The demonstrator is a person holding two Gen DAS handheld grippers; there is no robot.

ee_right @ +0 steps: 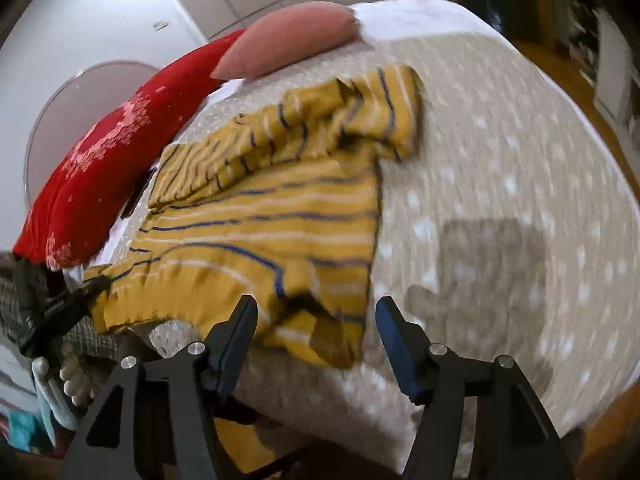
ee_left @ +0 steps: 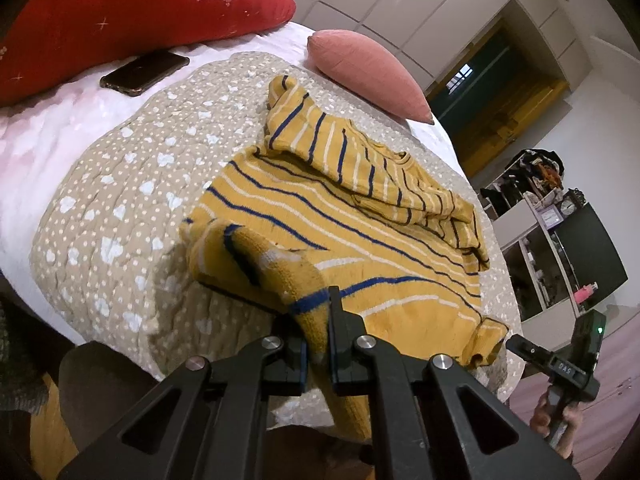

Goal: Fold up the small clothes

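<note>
A mustard-yellow knitted sweater with blue and white stripes (ee_left: 320,216) lies spread on a beige quilted bedspread with white dots (ee_left: 120,208) that covers the bed. The left hand-held gripper (ee_left: 318,316) has its jaws drawn narrow and clamped on a bunched edge of the sweater, apparently a cuff or hem corner; the knit is pinched between the two black fingers (ee_left: 339,312) and hangs down past them toward the camera. From that pinch the body of the garment stretches away ahead and to the right of this gripper, with a sleeve folded across its far part.

The right hand-held gripper (ee_right: 316,312) stands with its jaws wide apart and nothing pressed between the pads. The near corner of the sweater (ee_right: 256,232) lies on the bed just beyond and between its fingertips, closer to the left finger, without touching either pad as far as the blurred view shows. The rest of the garment runs ahead and to the left of this gripper. In the left wrist view this same gripper (ee_left: 520,346) shows at the lower right, held in a person's hand (ee_left: 556,420), just beside the sweater's near right corner.

Beyond the sweater, well ahead of both grippers, rest a small pink cushion (ee_left: 368,72), a large red pillow with a floral print (ee_left: 132,12) and a dark smartphone (ee_left: 144,72).
</note>
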